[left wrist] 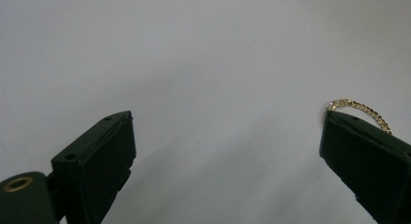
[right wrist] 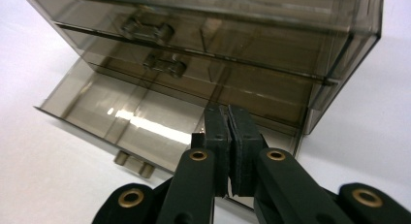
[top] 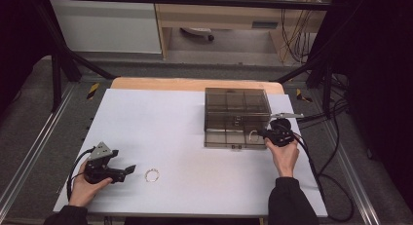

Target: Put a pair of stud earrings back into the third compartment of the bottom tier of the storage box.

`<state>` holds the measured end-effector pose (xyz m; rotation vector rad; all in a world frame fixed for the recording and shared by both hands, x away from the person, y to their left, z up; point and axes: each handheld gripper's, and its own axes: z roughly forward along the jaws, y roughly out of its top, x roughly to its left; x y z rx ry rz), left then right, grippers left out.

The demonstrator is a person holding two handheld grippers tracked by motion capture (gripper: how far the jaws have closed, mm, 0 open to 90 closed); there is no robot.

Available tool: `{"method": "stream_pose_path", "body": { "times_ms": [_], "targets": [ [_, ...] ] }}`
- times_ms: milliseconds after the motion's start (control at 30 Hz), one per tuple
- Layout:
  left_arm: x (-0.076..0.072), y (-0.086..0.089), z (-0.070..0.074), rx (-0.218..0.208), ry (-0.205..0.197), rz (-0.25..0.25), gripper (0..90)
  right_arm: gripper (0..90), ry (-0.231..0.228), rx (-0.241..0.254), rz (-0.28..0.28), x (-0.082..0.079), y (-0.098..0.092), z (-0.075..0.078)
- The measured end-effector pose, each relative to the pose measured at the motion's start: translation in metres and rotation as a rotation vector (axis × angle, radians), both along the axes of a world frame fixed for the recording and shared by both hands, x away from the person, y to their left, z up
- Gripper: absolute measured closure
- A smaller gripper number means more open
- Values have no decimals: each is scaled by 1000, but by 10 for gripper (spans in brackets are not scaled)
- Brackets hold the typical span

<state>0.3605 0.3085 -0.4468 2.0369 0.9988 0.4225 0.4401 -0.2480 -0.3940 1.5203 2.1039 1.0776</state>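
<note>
While the gold chain [top: 152,175] lies looped on the white table [top: 160,122], your left gripper [top: 127,170] sits just beside it, jaws spread.
It looks light, limp and slippery, so pinch across one strand; your right gripper [right wrist: 228,136], jaws pressed together, sits at the smoky drawer box [top: 236,117], bottom drawer [right wrist: 140,122] pulled out.

High view looks down on the table [top: 160,122]; gripper views sit close, at 8 and 3 o'clock.
</note>
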Motion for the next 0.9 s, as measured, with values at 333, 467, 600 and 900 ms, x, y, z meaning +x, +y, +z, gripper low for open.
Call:
{"method": "stream_pose_path", "body": {
  "times_ms": [333, 467, 600, 900],
  "targets": [
    [0, -1, 0, -3, 1, 1, 59, 880, 39, -7, -9, 8, 3, -18],
    [0, -1, -1, -2, 0, 0, 59, 875, 45, -16, -12, 9, 4, -22],
    [0, 0, 0, 2, 1, -2, 58, 808, 27, -35, -19, 11, 5, -25],
    [0, -1, -1, 5, 2, -3, 58, 725, -5, -91, -4, 11, 6, -30]
  ]
}}
